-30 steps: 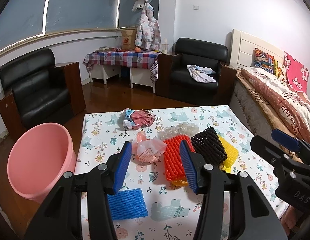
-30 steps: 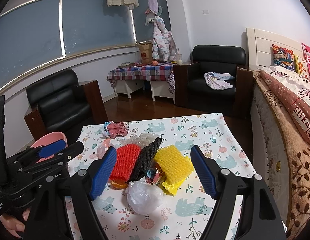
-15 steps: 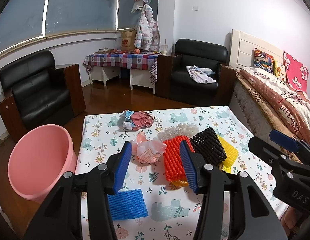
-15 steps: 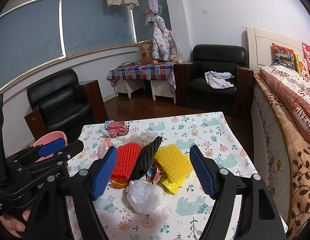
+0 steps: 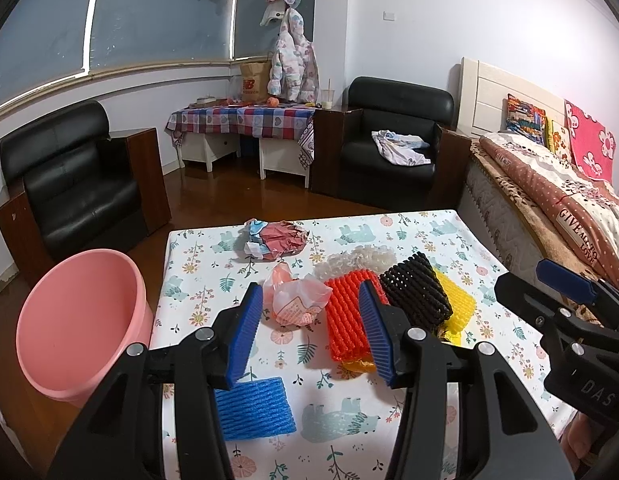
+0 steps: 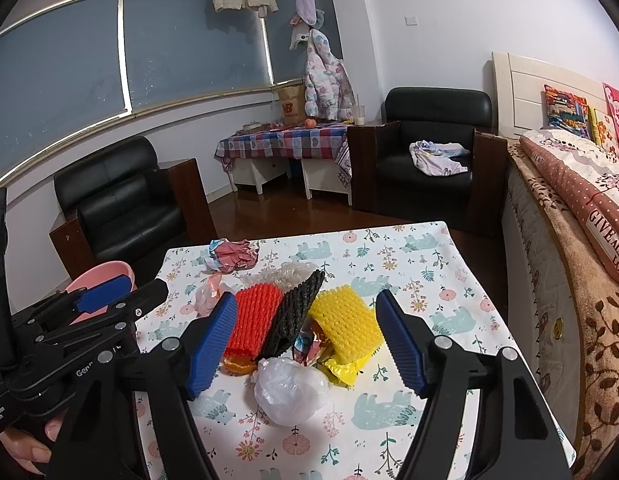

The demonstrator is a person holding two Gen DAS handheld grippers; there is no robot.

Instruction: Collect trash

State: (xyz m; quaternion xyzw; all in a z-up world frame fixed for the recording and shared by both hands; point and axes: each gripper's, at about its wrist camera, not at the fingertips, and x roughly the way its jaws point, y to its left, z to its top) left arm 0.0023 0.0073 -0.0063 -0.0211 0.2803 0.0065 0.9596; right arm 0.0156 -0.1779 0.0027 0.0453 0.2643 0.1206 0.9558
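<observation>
overhead, left gripper [image 5: 309, 330] jaws apart, right gripper [image 6: 305, 344] wide, just narrowing, both empty

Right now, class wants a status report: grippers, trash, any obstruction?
Left gripper open, empty. Right gripper open, jaws just narrowing, nothing gripped. Trash pile on table, pink bin beside it. Nothing in the way.

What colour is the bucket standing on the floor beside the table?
Pink; the bucket shows best in the left wrist view.
</observation>
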